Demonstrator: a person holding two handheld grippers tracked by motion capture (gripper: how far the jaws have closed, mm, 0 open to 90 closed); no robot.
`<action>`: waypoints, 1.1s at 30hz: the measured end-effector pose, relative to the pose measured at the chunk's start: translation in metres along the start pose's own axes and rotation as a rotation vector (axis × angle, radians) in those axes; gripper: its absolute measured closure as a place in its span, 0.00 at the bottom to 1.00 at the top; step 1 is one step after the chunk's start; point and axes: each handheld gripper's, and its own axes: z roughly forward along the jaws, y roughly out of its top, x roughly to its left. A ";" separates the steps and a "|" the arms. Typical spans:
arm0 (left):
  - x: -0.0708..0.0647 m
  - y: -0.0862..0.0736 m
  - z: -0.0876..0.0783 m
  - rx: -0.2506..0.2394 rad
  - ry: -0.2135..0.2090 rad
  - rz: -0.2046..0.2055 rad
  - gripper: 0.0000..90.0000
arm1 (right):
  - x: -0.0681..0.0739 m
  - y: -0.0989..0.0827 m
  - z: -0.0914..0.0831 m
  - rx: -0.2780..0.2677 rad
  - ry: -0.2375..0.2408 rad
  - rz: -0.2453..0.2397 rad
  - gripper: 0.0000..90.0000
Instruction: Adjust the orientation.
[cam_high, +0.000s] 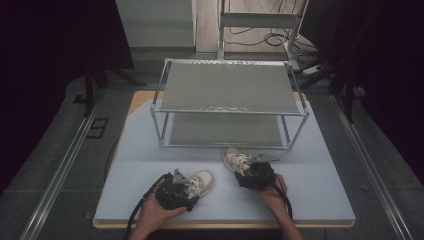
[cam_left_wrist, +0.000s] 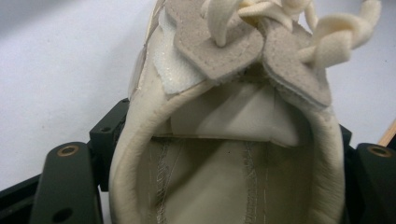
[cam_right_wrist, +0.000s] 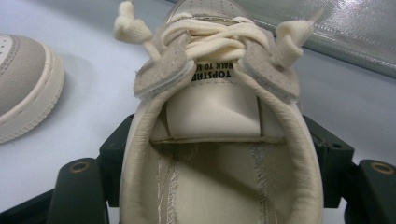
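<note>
We have 2 cream lace-up sneakers near the front of the pale blue mat (cam_high: 310, 195), left sneaker (cam_high: 200, 184) and right sneaker (cam_high: 235, 160), each with its heel between the jaws of the left gripper (cam_high: 189, 192) and right gripper (cam_high: 248, 172). The soft collars could slip free when lifted to the 2-tier metal mesh rack (cam_high: 230, 87).

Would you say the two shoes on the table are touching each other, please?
Apart. The high view shows bare table between the left shoe and the right shoe; the right gripper view shows that gap too.
</note>
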 end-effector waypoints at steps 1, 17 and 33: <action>0.000 0.000 0.000 -0.002 -0.001 -0.003 0.30 | 0.000 0.000 0.000 -0.001 0.001 0.000 0.32; 0.016 0.016 -0.013 -0.101 0.017 -0.078 0.30 | 0.000 0.007 -0.019 -0.060 -0.006 0.006 0.33; 0.038 0.086 0.014 -0.127 0.077 -0.126 0.30 | -0.013 0.032 -0.014 -0.108 -0.040 0.072 0.33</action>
